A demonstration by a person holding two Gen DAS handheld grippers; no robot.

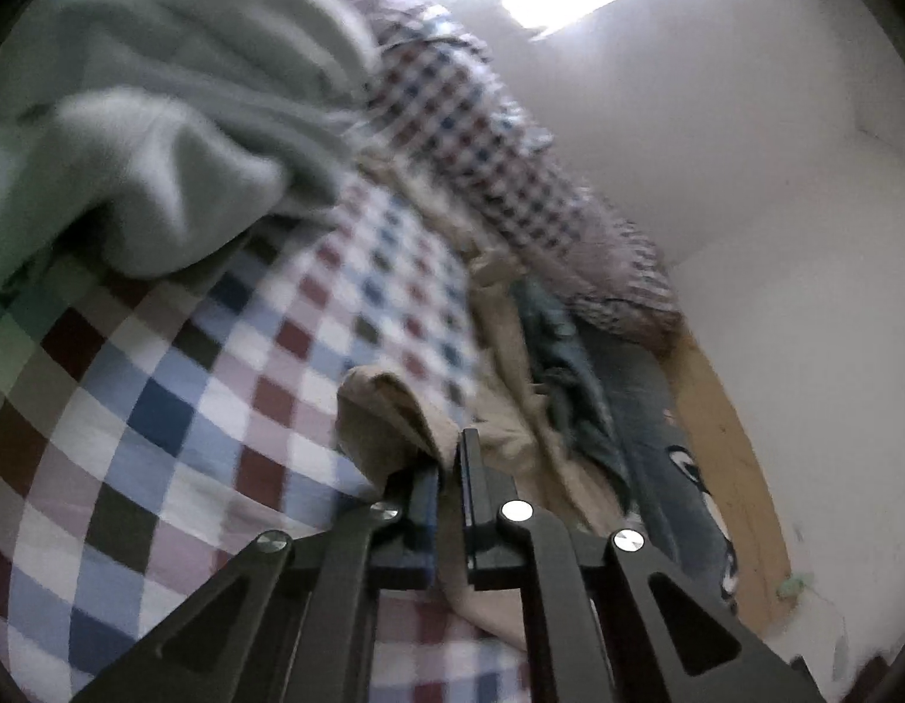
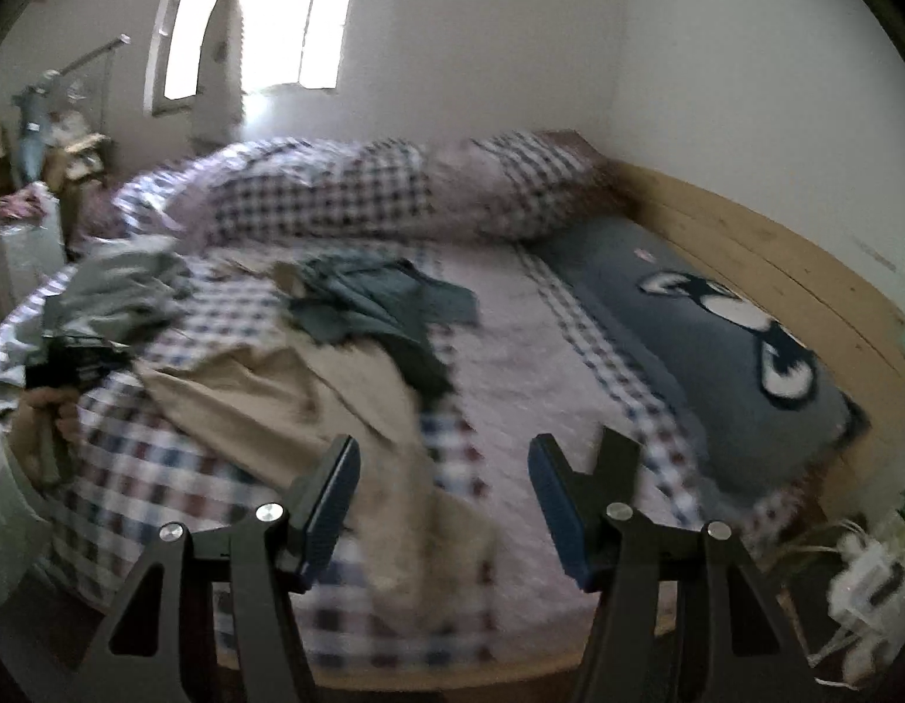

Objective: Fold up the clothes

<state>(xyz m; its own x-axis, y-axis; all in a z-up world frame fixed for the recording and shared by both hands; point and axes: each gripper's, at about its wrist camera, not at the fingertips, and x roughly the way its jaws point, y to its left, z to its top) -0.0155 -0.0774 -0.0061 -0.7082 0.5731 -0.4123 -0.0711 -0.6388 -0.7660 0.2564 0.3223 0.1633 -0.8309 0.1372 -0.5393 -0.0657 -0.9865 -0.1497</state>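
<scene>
On the checked bed (image 2: pixel 511 363), first garment taken up

Nearest: left claw (image 1: pixel 450 468) clamped on beige garment (image 1: pixel 393 410) edge, likely for lifting and spreading; right claw (image 2: pixel 443 468) apart, empty, above same cloth. Beyond: dark green clothing (image 2: pixel 370 304), then grey-green heap (image 1: pixel 159 117).

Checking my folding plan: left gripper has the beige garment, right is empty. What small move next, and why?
Probably bring the open right gripper onto the beige garment and pinch another edge: only the left gripper holds it, so it cannot be spread.
</scene>
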